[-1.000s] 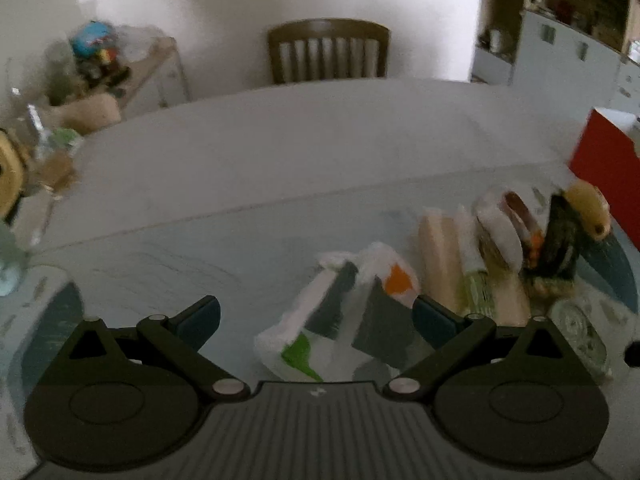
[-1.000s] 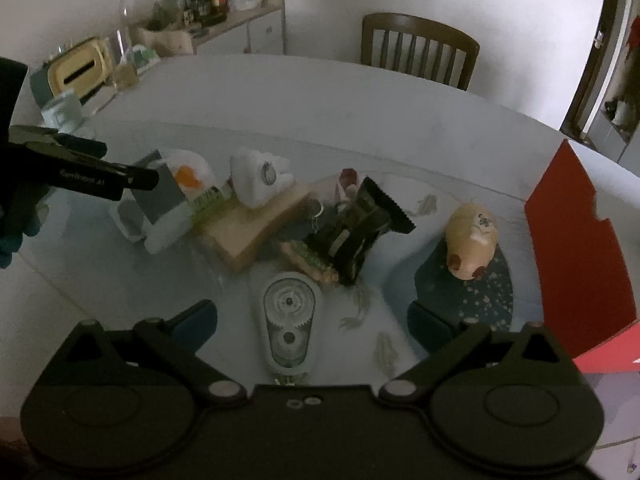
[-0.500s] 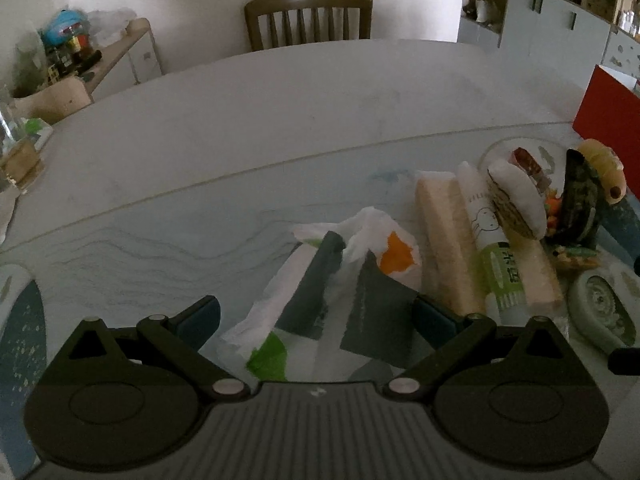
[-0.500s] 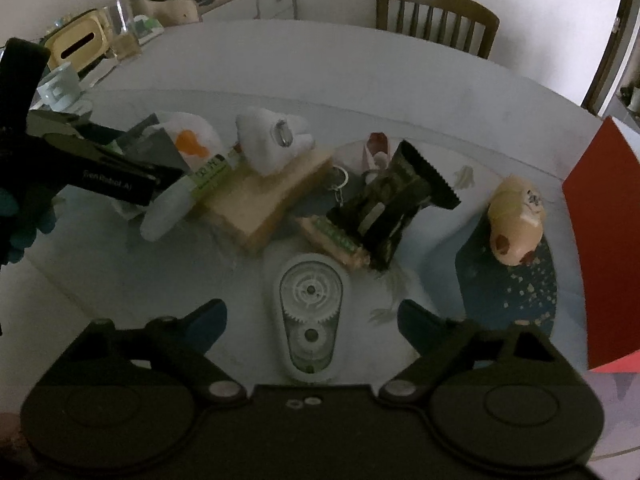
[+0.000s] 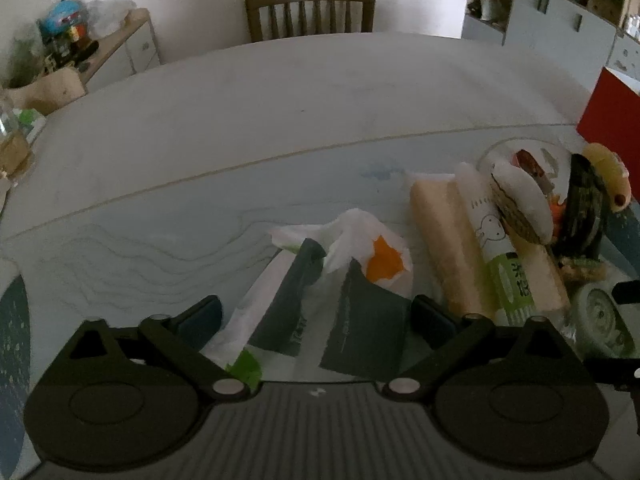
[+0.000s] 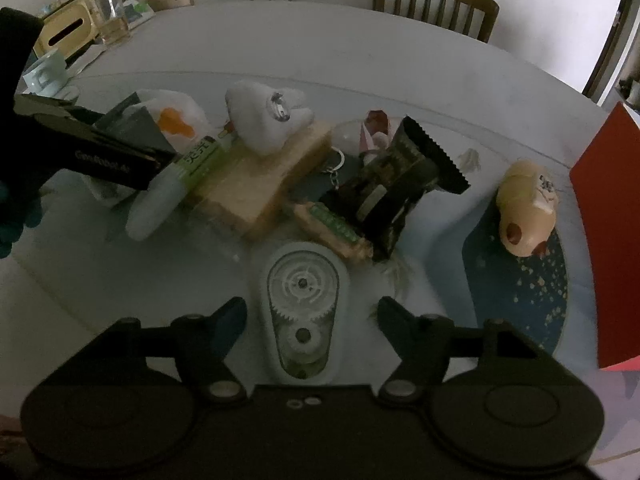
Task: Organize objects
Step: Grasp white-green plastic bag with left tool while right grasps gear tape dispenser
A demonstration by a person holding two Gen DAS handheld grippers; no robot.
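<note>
Both claws are spread wide and hold nothing. To me it looks like the reach before a first pick-up. The left claw sits low over the crumpled white plastic bag, its fingers either side of it. The right claw brackets the pale green correction-tape dispenser, which lies flat on the glass-topped desk at the near edge of the jumble.

I'd guess the next move is for each claw to settle lower and close: the bag is soft and will bunch, while the dispenser is hard and smooth and wants a square grip across its sides.

Behind them the pile overlaps: a white plush rests on a tan block, with a green-labelled tube alongside and a black snack packet tilted over smaller bits I can't name. The red box is cut off at the edge, and the dim light hides the small print.
</note>
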